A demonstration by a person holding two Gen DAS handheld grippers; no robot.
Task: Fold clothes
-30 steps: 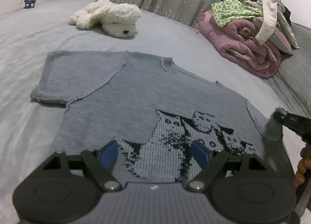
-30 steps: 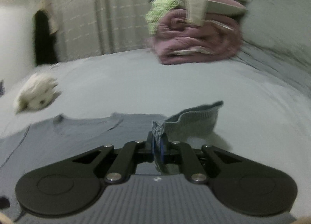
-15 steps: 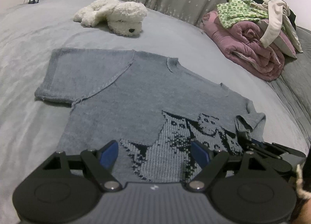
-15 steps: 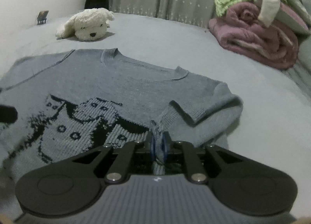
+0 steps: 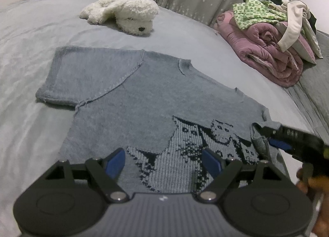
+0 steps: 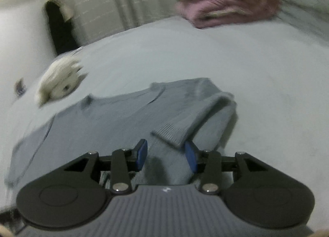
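Now we let go: right claw jaws opening, folded sleeve lying just ahead of its pads, cuff between them but no longer pinched. Sleeve laid inward over sweater body so that side gets a straight fold edge. Left claw wide open, holding nothing, hovering over cat pattern near hem, likely waiting its turn. Other sleeve flat, far ahead-left of left claw, unfolded. Sweater spread on bed; plush dog and clothes pile well beyond, out of way.
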